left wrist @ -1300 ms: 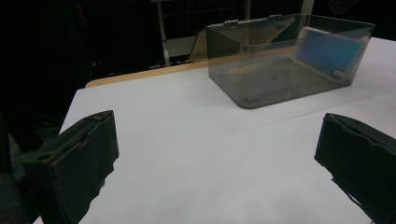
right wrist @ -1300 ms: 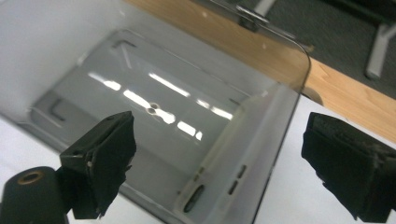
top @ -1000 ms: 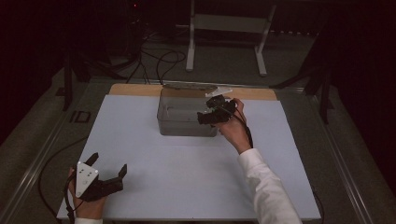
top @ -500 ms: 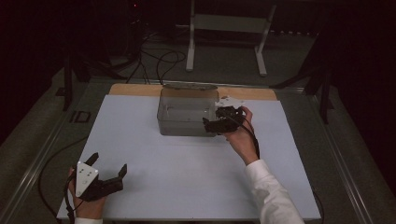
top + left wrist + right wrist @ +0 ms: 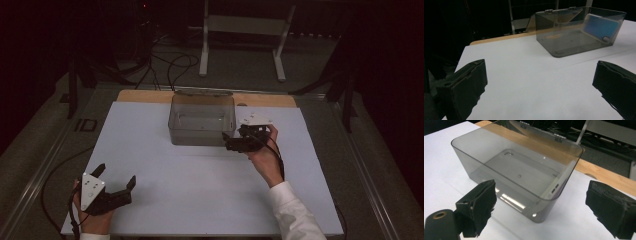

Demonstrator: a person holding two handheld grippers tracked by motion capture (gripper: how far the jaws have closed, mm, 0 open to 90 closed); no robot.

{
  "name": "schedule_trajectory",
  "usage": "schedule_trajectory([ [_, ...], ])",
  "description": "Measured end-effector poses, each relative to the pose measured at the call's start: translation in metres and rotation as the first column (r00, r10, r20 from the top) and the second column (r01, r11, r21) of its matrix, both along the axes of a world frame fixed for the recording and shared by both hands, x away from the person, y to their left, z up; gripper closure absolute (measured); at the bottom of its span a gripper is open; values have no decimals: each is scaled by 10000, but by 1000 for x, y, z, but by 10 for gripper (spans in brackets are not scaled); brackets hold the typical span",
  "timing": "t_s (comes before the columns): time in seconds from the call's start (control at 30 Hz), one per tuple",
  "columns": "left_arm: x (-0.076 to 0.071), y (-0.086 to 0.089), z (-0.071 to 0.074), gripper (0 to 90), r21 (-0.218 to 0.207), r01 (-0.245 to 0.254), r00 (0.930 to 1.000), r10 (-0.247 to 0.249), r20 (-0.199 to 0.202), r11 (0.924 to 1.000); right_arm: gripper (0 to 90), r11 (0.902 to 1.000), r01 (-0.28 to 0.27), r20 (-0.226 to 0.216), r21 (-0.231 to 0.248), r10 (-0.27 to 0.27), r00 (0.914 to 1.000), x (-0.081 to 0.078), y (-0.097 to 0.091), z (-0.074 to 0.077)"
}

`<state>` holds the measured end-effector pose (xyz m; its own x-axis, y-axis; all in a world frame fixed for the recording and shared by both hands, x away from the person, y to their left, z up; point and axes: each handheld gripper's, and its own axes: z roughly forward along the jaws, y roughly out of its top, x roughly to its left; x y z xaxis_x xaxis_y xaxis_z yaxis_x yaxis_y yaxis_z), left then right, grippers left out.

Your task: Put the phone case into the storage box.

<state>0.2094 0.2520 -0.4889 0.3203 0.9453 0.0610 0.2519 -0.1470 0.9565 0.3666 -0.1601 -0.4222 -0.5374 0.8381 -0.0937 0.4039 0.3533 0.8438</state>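
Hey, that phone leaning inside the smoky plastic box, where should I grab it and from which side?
Probably by its raised top edge, coming straight down through the box's open top. The phone stands tilted against the box's end wall nearest the right tongs, so only its upper edge is free. Both faces there look reachable for open jaws; the walls block any sideways approach.

Sitting at the far middle of the table (image 5: 200, 170) — the box (image 5: 202, 120), with a phone (image 5: 601, 26) leaning inside against its right wall. Hovering just beside the box's near right corner — the right gripper (image 5: 235, 142). Resting well apart at the near left corner: the left gripper (image 5: 116, 184).
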Motion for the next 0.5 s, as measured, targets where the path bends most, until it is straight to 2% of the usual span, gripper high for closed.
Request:
schedule_trajectory([
  [0.27, 1, 0, -1, 2, 2, 22, 10000, -22, -56, 10000, 96, 9994, 35, 56, 348, -37, 10000, -13, -14, -14],
  [0.37, 1, 1, 0, 2, -16, 32, 10000, -32, -71, 10000, 96, 9996, 62, -98, 289, -60, 9999, -17, -19, -17],
  [0.43, 1, 1, -1, 2, -31, 43, 10000, -43, -87, 10000, 97, 9993, 74, 107, 378, -78, 9999, -22, -22, -17],
  [0.5, 1, 1, 0, 2, -52, 45, 9999, -46, -97, 10000, 97, 9995, 27, 43, 312, -28, 10000, -26, -26, -17],
])
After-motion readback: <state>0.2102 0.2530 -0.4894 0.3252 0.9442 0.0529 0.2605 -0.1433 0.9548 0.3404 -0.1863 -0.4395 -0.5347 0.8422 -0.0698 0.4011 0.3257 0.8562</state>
